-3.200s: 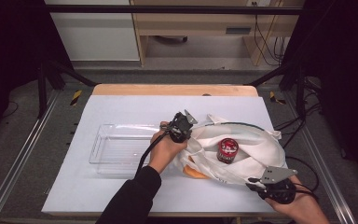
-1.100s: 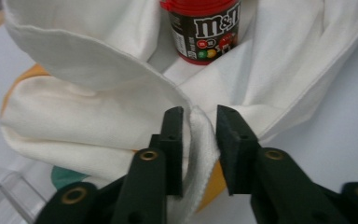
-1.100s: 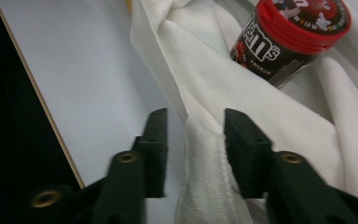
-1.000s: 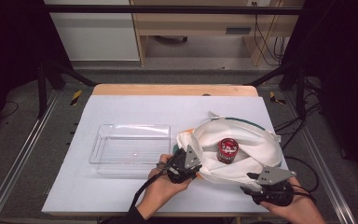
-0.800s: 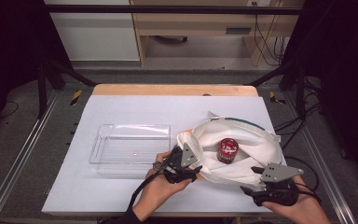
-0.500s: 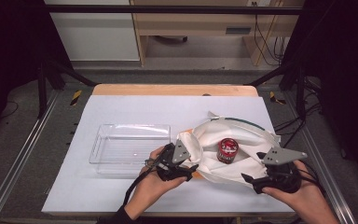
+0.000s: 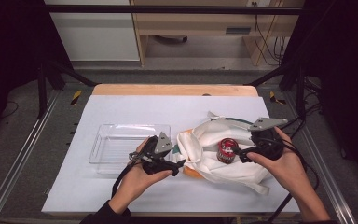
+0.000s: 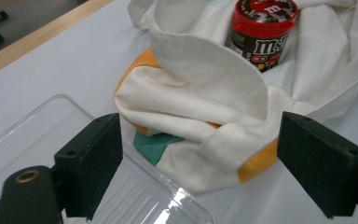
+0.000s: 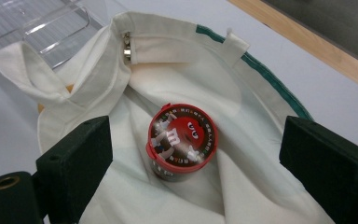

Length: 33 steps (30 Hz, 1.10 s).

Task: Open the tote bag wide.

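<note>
White canvas bag [image 7: 223,156] lies crumpled right of centre on the table [image 7: 121,196], an M&M's tub [image 7: 226,150] upright in its mouth. Left gripper [image 7: 179,164], jaws apart, now faces the bag's near fold, having swung round from its far rim. Right gripper [image 7: 239,155], jaws wide, has advanced toward the tub; extraction appears imminent. Beyond, left, sits a clear plastic tray [image 7: 103,149].

White cloth bag [image 7: 223,163] — red-lidded can [image 7: 226,150] inside, clear tray [image 7: 121,144] beside

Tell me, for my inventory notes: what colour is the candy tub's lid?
Red; the candy tub's lid shows best in the right gripper view.
</note>
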### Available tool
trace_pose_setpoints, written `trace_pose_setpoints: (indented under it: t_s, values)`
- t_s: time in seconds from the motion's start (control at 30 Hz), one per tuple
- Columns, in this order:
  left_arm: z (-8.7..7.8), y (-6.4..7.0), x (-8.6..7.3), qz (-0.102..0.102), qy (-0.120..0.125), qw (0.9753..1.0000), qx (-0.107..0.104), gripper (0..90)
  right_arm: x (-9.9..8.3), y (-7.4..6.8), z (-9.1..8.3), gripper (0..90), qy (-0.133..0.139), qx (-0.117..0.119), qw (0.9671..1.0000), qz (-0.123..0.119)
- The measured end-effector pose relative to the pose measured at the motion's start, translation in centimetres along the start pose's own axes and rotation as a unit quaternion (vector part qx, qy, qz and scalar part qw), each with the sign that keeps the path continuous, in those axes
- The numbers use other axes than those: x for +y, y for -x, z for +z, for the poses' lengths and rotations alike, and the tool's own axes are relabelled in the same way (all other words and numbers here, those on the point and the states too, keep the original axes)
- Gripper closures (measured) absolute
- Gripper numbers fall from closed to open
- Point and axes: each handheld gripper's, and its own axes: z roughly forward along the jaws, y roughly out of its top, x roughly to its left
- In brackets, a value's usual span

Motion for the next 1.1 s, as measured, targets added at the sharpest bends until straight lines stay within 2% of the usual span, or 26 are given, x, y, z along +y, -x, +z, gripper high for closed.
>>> trace_pose_setpoints:
  t_s: [0.07,0.2,0.37,0.47,0.63,0.67,0.73,1.1]
  values:
    - [-0.3,-0.4,-0.3,-0.005,0.001,1.0000,0.003,13.4,0.3,0.0,0.7,9.4,-0.006,0.004,1.0000,-0.004]
    - [-0.9,-1.7,-0.9,-0.014,0.004,0.9995,0.028,12.4,0.9,0.0,2.1,9.5,-0.015,0.009,0.9998,-0.005]
    - [-1.4,-2.9,-2.1,-0.020,-0.013,0.9988,0.042,10.3,1.6,0.0,3.7,10.0,-0.025,0.007,0.9995,-0.015]
    - [-2.0,-3.2,-2.5,-0.008,-0.019,0.9978,0.064,8.7,1.7,-0.2,4.6,8.1,-0.032,0.010,0.9991,-0.024]
    - [-2.5,-3.6,-3.2,-0.016,-0.028,0.9969,0.071,8.1,1.3,-0.7,5.8,8.0,-0.048,0.022,0.9981,-0.031]
    - [-2.6,-3.7,-3.3,-0.014,-0.032,0.9968,0.072,8.1,1.2,-0.7,6.0,8.2,-0.056,0.017,0.9974,-0.042]
    - [-2.7,-3.9,-3.4,-0.018,-0.031,0.9965,0.075,8.1,1.1,-0.8,6.1,8.7,-0.061,0.014,0.9970,-0.046]
    - [-4.2,-4.5,-3.4,-0.022,-0.021,0.9957,0.087,8.3,0.7,-0.3,6.5,8.0,-0.068,0.042,0.9964,-0.029]
